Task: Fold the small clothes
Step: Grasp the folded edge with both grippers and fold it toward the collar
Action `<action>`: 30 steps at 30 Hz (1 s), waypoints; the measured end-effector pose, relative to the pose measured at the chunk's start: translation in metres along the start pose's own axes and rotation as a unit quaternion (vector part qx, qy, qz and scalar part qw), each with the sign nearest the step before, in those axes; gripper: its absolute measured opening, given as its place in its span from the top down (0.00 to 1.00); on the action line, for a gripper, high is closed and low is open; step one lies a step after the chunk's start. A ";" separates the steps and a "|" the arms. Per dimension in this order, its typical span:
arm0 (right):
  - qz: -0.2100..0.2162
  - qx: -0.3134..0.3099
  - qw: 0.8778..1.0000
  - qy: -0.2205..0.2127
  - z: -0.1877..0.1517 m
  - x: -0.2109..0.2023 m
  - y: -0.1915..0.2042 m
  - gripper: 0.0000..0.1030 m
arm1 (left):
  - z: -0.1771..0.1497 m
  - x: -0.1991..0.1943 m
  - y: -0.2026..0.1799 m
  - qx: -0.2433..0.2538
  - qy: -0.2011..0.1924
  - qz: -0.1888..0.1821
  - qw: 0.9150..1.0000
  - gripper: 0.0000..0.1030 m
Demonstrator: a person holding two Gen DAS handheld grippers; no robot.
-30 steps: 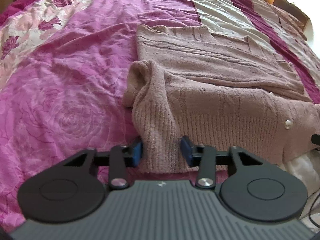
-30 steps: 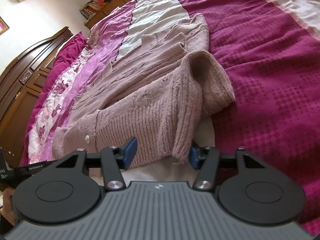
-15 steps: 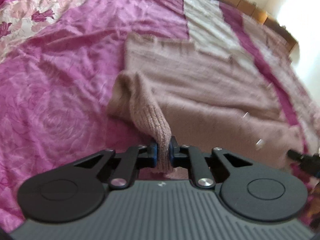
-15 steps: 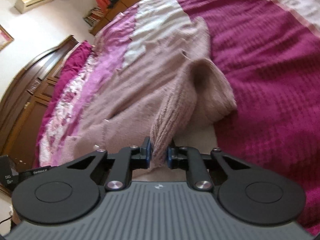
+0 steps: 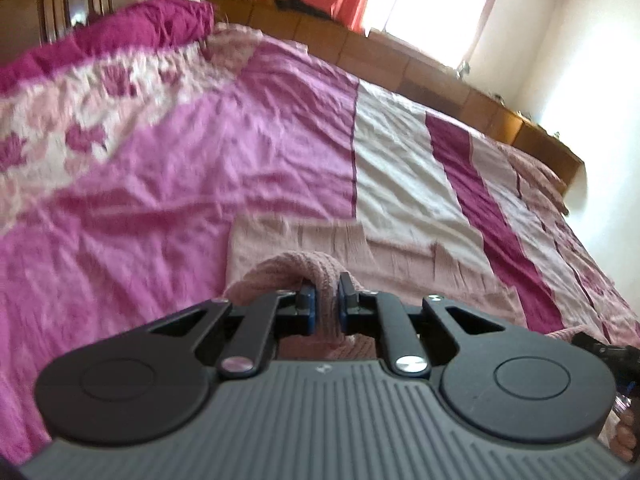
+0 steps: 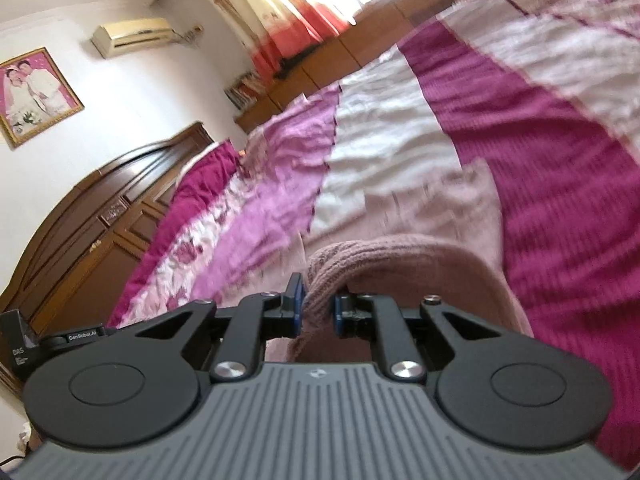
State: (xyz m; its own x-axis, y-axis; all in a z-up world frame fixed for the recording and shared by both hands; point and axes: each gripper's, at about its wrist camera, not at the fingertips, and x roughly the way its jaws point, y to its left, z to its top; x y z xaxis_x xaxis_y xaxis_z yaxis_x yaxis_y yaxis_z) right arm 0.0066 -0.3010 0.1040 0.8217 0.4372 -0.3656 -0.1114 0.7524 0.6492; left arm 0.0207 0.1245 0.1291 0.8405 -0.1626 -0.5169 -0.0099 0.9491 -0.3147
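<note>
Knitwear fills the lower middle of both wrist views: a dusty-pink ribbed knitted cardigan [image 5: 304,240] lies on a quilted bedspread of magenta, pink floral and cream stripes [image 5: 168,168], its far part flat at about twelve o'clock from each tool. The left gripper [image 5: 325,306] has its blue-padded fingers [image 5: 306,306] drawn narrow onto a thick ribbed edge of the cardigan, which humps up in a loop toward eleven o'clock. The right gripper [image 6: 316,312] is pinched the same way on another ribbed edge [image 6: 340,260], the cloth arching away toward one o'clock and draping below the tool. Both views are blurred and tilted toward the room, so which hem corner each tool holds cannot be told.

The knit looks soft, limp and fairly thick, with some weight of its own; it should sag between the two holds and stretch if pulled apart hard. The ribbed band is the sensible place to grip, being denser and less likely to slip. Loose stitches could snag on the pads, so a deep bite seems wise before carrying the edge over the flat part.

A dark wooden headboard [image 6: 80,216] stands at nine o'clock in the right view.
</note>
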 end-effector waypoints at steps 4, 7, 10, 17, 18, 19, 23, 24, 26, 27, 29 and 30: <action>0.008 -0.013 0.999 -0.029 0.021 0.009 0.012 0.85 | 0.020 0.006 -0.006 0.002 -0.023 0.011 1.000 0.88; 0.008 -0.028 0.998 -0.048 0.038 0.021 0.021 0.85 | 0.036 0.012 -0.008 0.002 -0.037 0.016 0.999 0.88; 0.000 -0.033 0.998 -0.060 0.053 0.038 0.023 0.85 | 0.049 0.023 -0.011 0.007 -0.049 0.029 0.998 0.88; -0.058 -0.061 0.994 -0.065 0.067 0.099 0.013 0.85 | 0.057 0.086 -0.011 0.012 -0.023 0.061 0.998 0.88; -0.067 -0.064 0.994 -0.062 0.067 0.108 0.010 0.85 | 0.056 0.097 -0.011 0.016 -0.017 0.065 0.998 0.88; -0.073 -0.064 0.994 -0.058 0.066 0.118 0.005 0.85 | 0.054 0.106 -0.010 0.020 -0.012 0.069 0.997 0.88; -0.103 -0.059 0.992 -0.041 0.061 0.153 -0.013 0.85 | 0.047 0.146 -0.012 0.046 0.016 0.086 0.995 0.88; -0.111 -0.057 0.992 -0.036 0.060 0.161 -0.019 0.85 | 0.044 0.156 -0.013 0.052 0.022 0.091 0.994 0.88; -0.127 -0.052 0.990 -0.026 0.057 0.175 -0.030 0.85 | 0.038 0.173 -0.011 0.068 0.034 0.103 0.992 0.88; -0.134 -0.047 0.990 -0.020 0.056 0.181 -0.035 0.85 | 0.036 0.180 -0.010 0.073 0.040 0.108 0.991 0.88; -0.145 -0.038 0.989 -0.006 0.052 0.193 -0.046 0.84 | 0.029 0.193 -0.007 0.084 0.054 0.117 0.988 0.88; -0.155 -0.032 0.987 0.001 0.050 0.199 -0.052 0.84 | 0.025 0.199 -0.004 0.088 0.062 0.119 0.987 0.87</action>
State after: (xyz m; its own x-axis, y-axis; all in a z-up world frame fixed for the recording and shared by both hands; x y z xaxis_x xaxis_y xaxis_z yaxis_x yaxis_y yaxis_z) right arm 0.2035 -0.2779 0.0311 0.8209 0.1827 -0.5410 0.1089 0.8799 0.4625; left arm 0.2013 0.0948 0.0477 0.7531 0.0486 -0.6561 -0.0955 0.9948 -0.0359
